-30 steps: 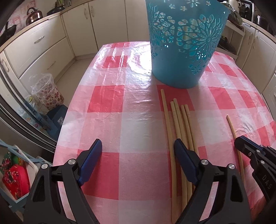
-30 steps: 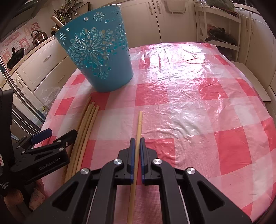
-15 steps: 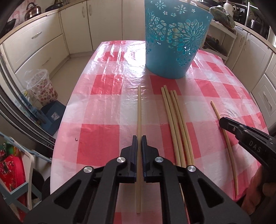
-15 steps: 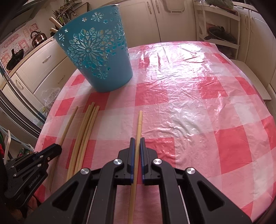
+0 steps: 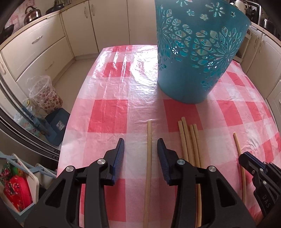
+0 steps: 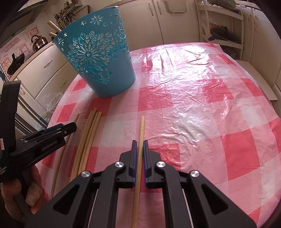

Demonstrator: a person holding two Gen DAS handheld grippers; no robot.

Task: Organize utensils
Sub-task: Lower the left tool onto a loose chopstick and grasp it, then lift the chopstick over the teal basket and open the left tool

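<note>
Bamboo-pale and slim, one stick (image 6: 139,152) sits clamped between the pads of my right gripper (image 6: 138,149), its tip reaching out ahead of the fingers over the checked tablecloth (image 6: 202,108), its tail running back under the gripper body. I judge I hold it part-way along so it can be swung up and dropped end-first into the blue basket (image 6: 98,59), which stands ahead and to the left of this gripper, with the ends of a couple of sticks showing above its far rim.

My left gripper (image 5: 140,149) has just been opening: a second stick (image 5: 148,166) lies between its jaws, but the pads stand clear of it on both sides and it rests flat on the cloth, pointing toward the basket. It lies apart from the others, which would give the fingers room to close on it alone without catching a neighbour. Just to the right of that gripper, four more sticks (image 5: 188,143) lie bundled side by side, touching one another, parallel to the lone one; further right is the stick my other hand grips. The basket stands straight ahead and slightly right of the left gripper, close beyond the stick tips, so each trip to it is short.

Beyond the table are cream kitchen cabinets (image 5: 40,47) and a kettle (image 5: 32,14) on the counter.
</note>
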